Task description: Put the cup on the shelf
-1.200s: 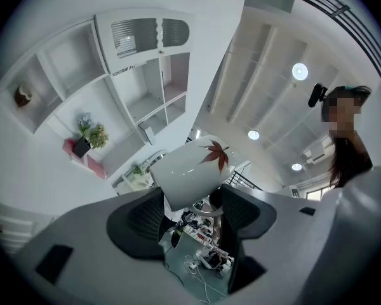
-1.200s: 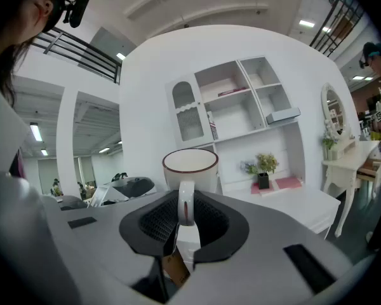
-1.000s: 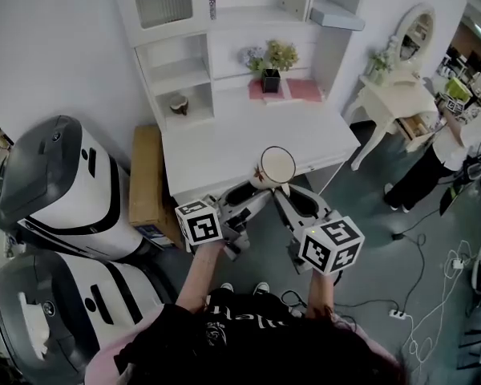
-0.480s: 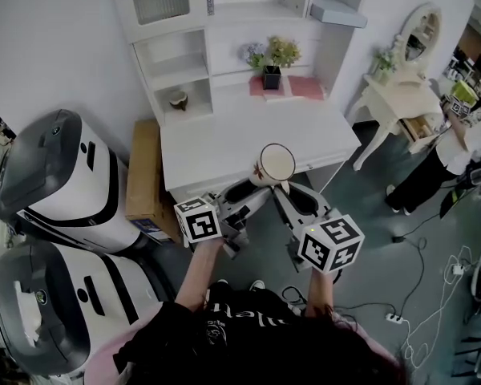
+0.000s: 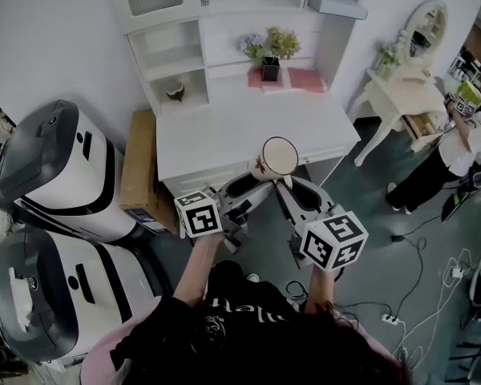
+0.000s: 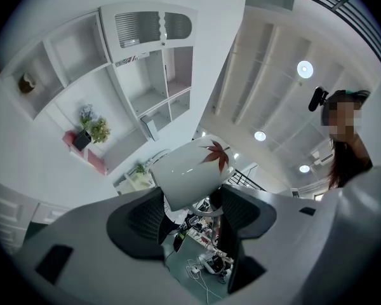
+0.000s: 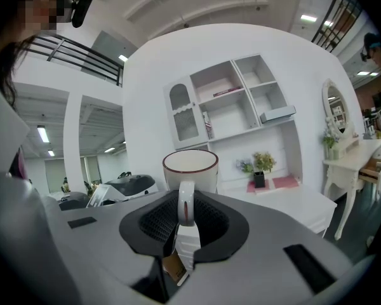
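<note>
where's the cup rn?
Head view, centre: the white ceramic cup with a red rim is in the air just before the white desk's front edge, held between the left tongs and right tongs.

A staged home corner inside a big work hall: a white table (image 5: pixel 248 135) with shelves (image 5: pixel 176 46), a pot of flowers (image 5: pixel 270 69) and a dressing table (image 5: pixel 389 95) with an oval mirror (image 5: pixel 430 24) stand on a grey floor (image 5: pixel 369 215). Around them are bulky grey-and-white machines (image 5: pixel 52 167), a cardboard box (image 5: pixel 140 171), loose cables (image 5: pixel 422 257) and a high ceiling with round lamps (image 6: pixel 305 69).
</note>
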`<state>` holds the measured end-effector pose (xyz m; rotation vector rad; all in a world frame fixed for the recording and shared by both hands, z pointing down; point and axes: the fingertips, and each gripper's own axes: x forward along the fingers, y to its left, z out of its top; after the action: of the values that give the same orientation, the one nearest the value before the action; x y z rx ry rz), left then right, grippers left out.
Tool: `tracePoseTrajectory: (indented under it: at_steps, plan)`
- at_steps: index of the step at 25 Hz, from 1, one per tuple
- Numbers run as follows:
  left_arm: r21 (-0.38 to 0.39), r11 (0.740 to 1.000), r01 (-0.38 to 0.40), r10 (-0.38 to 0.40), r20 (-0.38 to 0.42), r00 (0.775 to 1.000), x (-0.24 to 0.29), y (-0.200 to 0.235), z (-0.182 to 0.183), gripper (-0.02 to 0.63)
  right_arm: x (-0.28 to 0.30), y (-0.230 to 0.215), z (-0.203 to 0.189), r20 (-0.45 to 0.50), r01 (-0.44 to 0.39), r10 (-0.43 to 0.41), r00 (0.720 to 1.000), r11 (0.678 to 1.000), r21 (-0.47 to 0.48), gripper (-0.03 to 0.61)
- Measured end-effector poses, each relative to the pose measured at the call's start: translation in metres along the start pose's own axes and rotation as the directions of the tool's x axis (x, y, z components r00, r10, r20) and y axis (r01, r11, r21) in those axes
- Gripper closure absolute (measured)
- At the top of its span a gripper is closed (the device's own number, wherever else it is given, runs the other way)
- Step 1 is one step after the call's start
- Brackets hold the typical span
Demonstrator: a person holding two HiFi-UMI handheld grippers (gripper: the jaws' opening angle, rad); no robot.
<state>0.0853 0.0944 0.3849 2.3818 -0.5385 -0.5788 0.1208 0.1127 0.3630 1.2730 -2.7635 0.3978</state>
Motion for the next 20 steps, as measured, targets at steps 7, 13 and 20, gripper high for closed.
tracePoseTrajectory:
  at_steps: [7, 13, 20]
  plan:
    - [0.005, 1.000, -0.016, 0.016, -0.013, 1.000, 0.014, 0.014, 0.003, 0.327, 0.010, -0.017, 0.002, 0.006, -0.006, 0.006, 1.000, 1.000, 0.018, 0.488]
    - [-0.008, 1.000, 0.002, -0.002, -0.006, 1.000, 0.032, 0.043, 0.015, 0.327, 0.035, -0.041, 0.008, -0.005, 0.006, -0.006, 1.000, 1.000, 0.014, 0.488]
    - [-0.017, 1.000, 0.024, -0.024, -0.012, 1.000, 0.063, 0.093, 0.056, 0.327, 0.092, -0.078, 0.030, -0.005, 0.029, -0.029, 1.000, 1.000, 0.002, 0.488]
